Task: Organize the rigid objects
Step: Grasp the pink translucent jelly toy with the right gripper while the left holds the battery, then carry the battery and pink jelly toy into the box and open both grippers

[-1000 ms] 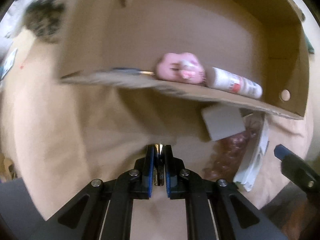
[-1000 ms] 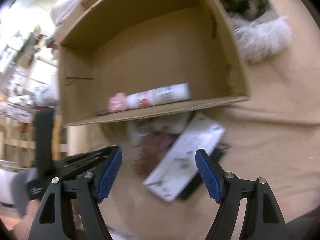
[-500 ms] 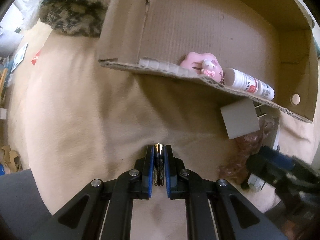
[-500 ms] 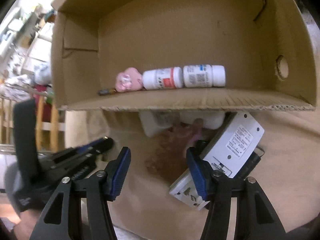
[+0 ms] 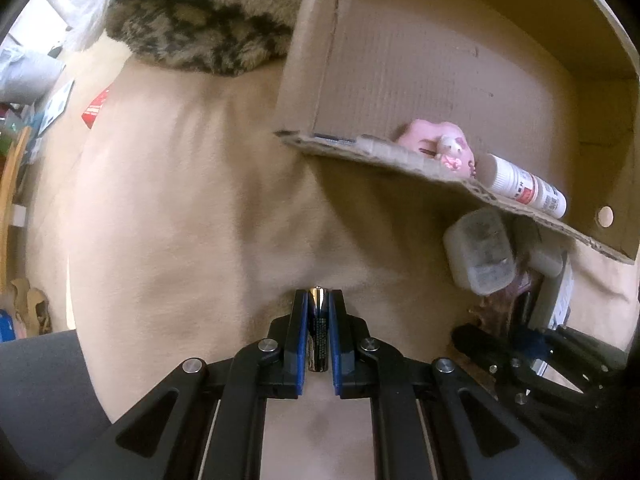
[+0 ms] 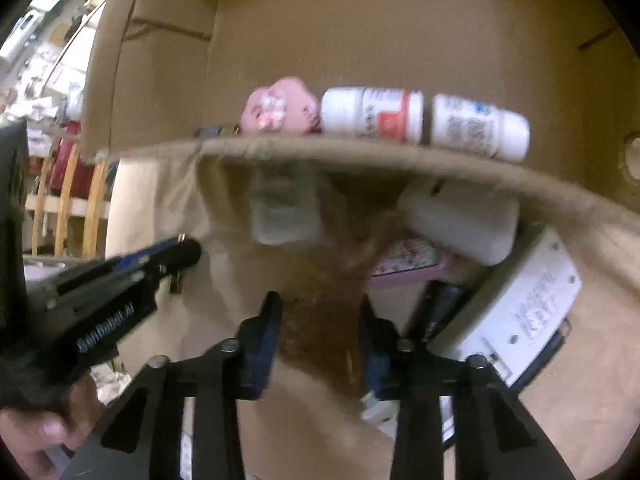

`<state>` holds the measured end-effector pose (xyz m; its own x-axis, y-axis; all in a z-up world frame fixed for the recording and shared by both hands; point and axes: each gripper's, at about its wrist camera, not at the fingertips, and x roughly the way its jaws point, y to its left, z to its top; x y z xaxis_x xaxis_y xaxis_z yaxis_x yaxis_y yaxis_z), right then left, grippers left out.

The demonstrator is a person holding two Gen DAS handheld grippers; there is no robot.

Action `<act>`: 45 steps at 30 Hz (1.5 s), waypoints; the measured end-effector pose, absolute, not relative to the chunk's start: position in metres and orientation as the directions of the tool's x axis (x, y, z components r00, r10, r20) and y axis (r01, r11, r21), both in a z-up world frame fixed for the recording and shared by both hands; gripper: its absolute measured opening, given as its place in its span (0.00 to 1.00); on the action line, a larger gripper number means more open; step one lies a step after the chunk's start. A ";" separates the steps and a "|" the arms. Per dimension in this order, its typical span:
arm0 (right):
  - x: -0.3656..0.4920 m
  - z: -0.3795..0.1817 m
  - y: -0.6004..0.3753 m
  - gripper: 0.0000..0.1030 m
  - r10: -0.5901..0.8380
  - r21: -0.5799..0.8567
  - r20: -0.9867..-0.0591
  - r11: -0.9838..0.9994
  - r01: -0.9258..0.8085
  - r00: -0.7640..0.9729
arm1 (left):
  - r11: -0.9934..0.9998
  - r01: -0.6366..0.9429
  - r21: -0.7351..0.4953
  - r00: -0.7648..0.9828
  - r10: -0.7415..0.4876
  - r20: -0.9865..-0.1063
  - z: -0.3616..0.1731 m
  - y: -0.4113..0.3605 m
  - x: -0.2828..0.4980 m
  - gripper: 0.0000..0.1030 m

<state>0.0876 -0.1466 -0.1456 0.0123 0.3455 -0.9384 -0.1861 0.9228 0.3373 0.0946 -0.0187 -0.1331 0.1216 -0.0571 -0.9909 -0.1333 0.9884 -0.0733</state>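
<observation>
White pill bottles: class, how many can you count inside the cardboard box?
2. One white bottle with a red label lies beside the pink toy; the other white bottle lies end to end with it, nearer the box's round hole. The front wall may hide more.

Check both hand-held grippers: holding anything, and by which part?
Left hand-held gripper: battery, clamped along its body. Right hand-held gripper: jaws closing around brown crinkly wrapper, near end; grip unconfirmed.

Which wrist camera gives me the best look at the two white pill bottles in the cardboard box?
The right wrist view: both white pill bottles lie side by side, labels showing, though blurred. In the left wrist view the cardboard box wall hides part of them, so they look like one tube end-on.
</observation>
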 end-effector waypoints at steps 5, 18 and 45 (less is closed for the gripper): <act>0.079 -0.132 -0.153 0.18 0.401 0.385 -0.915 0.903 -0.192 0.051 | 0.987 -0.136 -0.080 0.126 -0.063 -0.990 -0.129 -0.019 0.091 0.09; 0.051 -0.089 -0.176 0.18 0.461 0.434 -0.872 0.884 -0.176 0.164 | 0.993 -0.093 -0.075 0.149 -0.061 -0.987 -0.118 -0.022 0.070 0.09; 0.115 0.017 -0.241 0.18 0.474 0.449 -0.736 0.876 -0.175 0.484 | 0.999 0.035 -0.019 0.466 -0.033 -0.884 0.022 -0.038 0.155 0.09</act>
